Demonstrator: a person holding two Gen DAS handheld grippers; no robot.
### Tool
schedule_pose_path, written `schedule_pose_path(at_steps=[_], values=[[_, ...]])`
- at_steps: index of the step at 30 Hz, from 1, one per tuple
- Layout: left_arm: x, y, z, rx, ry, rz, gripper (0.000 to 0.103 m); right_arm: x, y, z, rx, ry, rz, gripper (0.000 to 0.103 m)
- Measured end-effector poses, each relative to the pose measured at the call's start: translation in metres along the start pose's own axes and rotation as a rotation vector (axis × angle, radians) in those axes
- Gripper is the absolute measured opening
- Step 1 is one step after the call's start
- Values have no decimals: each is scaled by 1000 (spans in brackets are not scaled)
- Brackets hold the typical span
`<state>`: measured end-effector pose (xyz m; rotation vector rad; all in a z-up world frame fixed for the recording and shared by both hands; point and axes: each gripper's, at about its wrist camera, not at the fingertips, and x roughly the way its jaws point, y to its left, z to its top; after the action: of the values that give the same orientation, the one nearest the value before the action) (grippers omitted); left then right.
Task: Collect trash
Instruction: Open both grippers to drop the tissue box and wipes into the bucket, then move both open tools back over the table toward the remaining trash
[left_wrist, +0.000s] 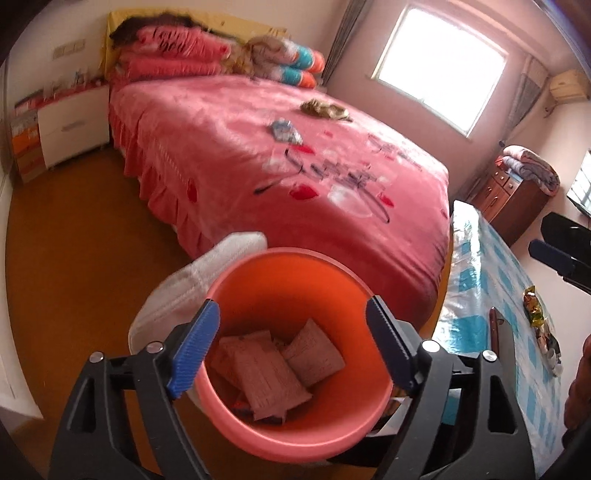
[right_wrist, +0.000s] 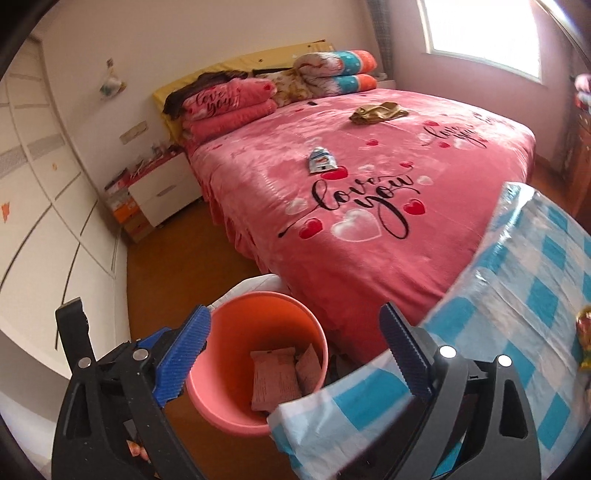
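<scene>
A wide bed (right_wrist: 369, 192) under a pink "love you" bedspread fills most of both views, with folded pink quilts (right_wrist: 225, 110) and teal-and-orange pillows (right_wrist: 354, 70) stacked at its head. Beside the foot of the bed stands a table (right_wrist: 535, 302) covered in a blue-and-white checked cloth under clear plastic; at its far edge in the left wrist view lies a crumpled yellow snack wrapper (left_wrist: 533, 306).

A white nightstand (right_wrist: 162, 192) sits by the bed's head against the wall.

On the wooden floor between the bed and the table stands an orange bin (left_wrist: 291, 354) (a plain plastic bucket, open at the top), holding several flat pinkish packets (left_wrist: 266, 373). Something white and fabric-like (left_wrist: 184, 291) rests against its far-left side.

The left gripper (left_wrist: 291, 347) hovers right above the bin with its blue-padded fingers spread to either side of the rim, gripping nothing. The right gripper (right_wrist: 295, 350) is likewise spread wide and empty, one finger over the bin's edge, the other over the table corner.

On the bedspread lie a small blue-and-white packet (right_wrist: 322, 160) and, farther up, a crumpled tan wrapper (right_wrist: 376, 110).
</scene>
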<state>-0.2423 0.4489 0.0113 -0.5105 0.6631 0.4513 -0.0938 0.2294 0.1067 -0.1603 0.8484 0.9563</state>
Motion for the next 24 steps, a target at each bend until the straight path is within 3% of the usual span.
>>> schedule_pose_path(at_steps=[8,16,24], values=[[-23,-20,2,37,-136,-70,88,-36,-24,-22,-5,-77,-85,92],[-32,-57,5,131,-98,-49,88,-62,-48,-49,36,-124,-89,94],[-41,-87,1,201,-59,-38,88,-100,-64,-75,22,-252,-127,95]])
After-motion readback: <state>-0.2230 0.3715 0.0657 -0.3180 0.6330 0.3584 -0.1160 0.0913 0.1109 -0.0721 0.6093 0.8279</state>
